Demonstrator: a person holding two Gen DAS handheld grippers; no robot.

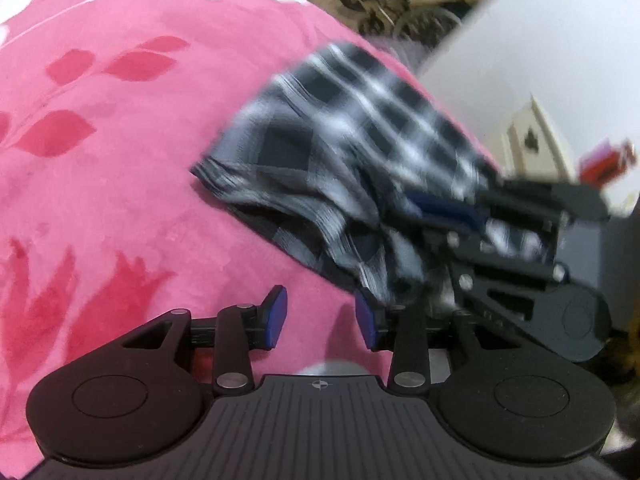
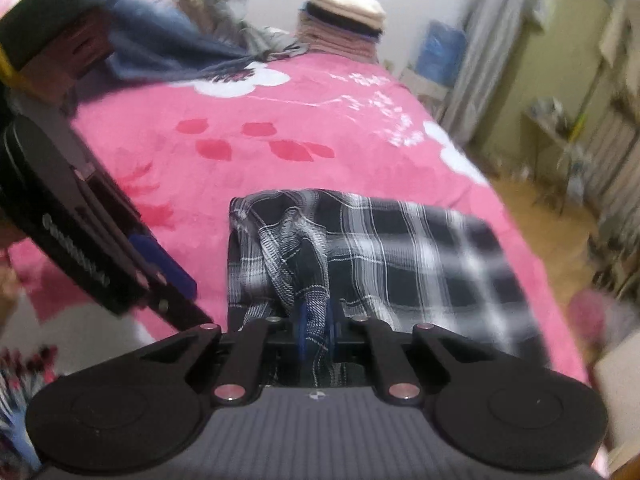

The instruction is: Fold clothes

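Your right gripper (image 2: 316, 320) is clamped on the plaid shirt (image 2: 400, 256), near edge of the pink blanket (image 2: 320, 120). Your left gripper (image 1: 320, 316) sits wide apart, holding nothing, just left of it.

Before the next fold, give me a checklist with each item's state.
1. Right gripper pinches the plaid garment: ok, fabric sits between its shut fingers.
2. Left gripper grips the garment: not ok, it is open and empty.
3. Garment lies flat: not ok, bunched near the right gripper.
4. Pink blanket beyond the garment is free for folding: ok.
5. Grippers apart from each other: ok, close but not touching.
6. Far edge of garment aligned: cannot tell, blurred.
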